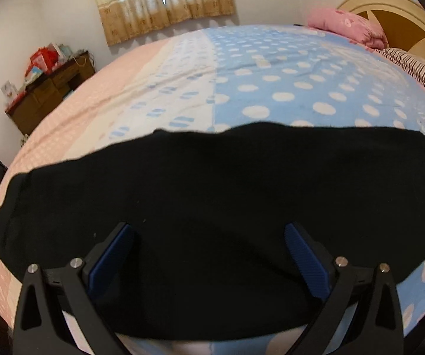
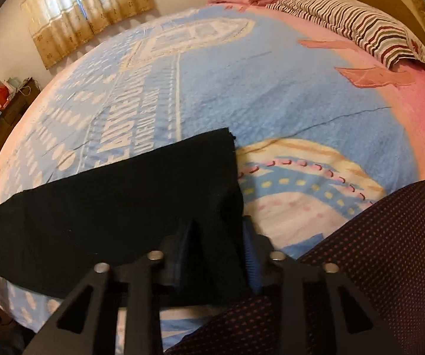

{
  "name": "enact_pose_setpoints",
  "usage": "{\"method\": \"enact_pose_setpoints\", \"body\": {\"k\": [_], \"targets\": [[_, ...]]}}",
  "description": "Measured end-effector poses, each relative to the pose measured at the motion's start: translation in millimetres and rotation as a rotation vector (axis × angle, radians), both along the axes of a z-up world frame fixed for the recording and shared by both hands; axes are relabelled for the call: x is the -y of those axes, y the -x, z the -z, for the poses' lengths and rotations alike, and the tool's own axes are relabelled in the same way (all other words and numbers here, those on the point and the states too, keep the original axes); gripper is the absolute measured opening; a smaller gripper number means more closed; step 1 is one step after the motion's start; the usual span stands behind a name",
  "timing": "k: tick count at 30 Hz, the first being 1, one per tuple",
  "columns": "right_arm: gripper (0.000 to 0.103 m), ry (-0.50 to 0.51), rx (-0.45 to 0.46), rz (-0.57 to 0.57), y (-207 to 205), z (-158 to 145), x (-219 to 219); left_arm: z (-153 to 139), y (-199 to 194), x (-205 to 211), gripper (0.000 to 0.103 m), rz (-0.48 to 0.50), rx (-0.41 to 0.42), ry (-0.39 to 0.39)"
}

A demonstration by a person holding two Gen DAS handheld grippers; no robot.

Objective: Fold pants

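Note:
Black pants (image 1: 212, 192) lie flat in a long band across the blue and pink blanket (image 1: 286, 68) near the bed's front edge. My left gripper (image 1: 209, 239) hovers over the middle of the pants, its blue-padded fingers (image 1: 112, 254) spread wide with nothing pinched between them. In the right wrist view, the pants (image 2: 123, 195) end at a straight hem edge. My right gripper (image 2: 217, 248) has its jaws close together, with the cloth at that end bunched between the pads.
A pink pillow (image 1: 345, 26) and a striped pillow (image 1: 413, 65) lie by the headboard (image 1: 396, 14) at the far end. A wooden dresser (image 1: 43, 91) stands left of the bed. A person's dark dotted garment (image 2: 360, 266) fills the lower right.

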State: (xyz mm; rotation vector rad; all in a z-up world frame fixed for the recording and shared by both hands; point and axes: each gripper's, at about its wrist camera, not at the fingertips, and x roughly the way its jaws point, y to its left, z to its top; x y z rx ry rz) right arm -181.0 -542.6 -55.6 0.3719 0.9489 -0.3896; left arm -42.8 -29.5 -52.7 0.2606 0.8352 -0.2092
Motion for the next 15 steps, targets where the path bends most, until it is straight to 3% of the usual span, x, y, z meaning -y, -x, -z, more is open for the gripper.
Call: {"method": "enact_pose_setpoints", "body": {"k": [1,2,4,7,11,15], "targets": [[0.014,-0.011,-0.004,-0.016,-1.7,0.1,-1.4,-1.0,1.9,-2.6,0.103,0.007,0.002,-0.002],[0.012,-0.015,-0.011,-0.011,-2.7,-1.1,-2.7,-2.0,3.7,-3.9,0.103,0.013,0.005,-0.006],[0.011,0.006,-0.021,0.001,-4.8,-8.5,-7.8,-7.5,9.0,-9.8,0.103,0.037,0.015,0.000],[0.011,0.049,0.058,-0.029,-5.8,-46.7,-35.2,-26.9,15.7,-24.7,0.103,0.042,0.084,0.042],[0.011,0.097,0.132,-0.161,-24.5,-90.0,-103.6,-53.2,11.8,-46.9,0.103,0.016,0.145,0.138],[0.011,0.116,0.173,-0.329,-52.1,-103.1,-185.2,-61.9,2.1,-66.1,0.103,-0.038,0.153,0.203]]}}
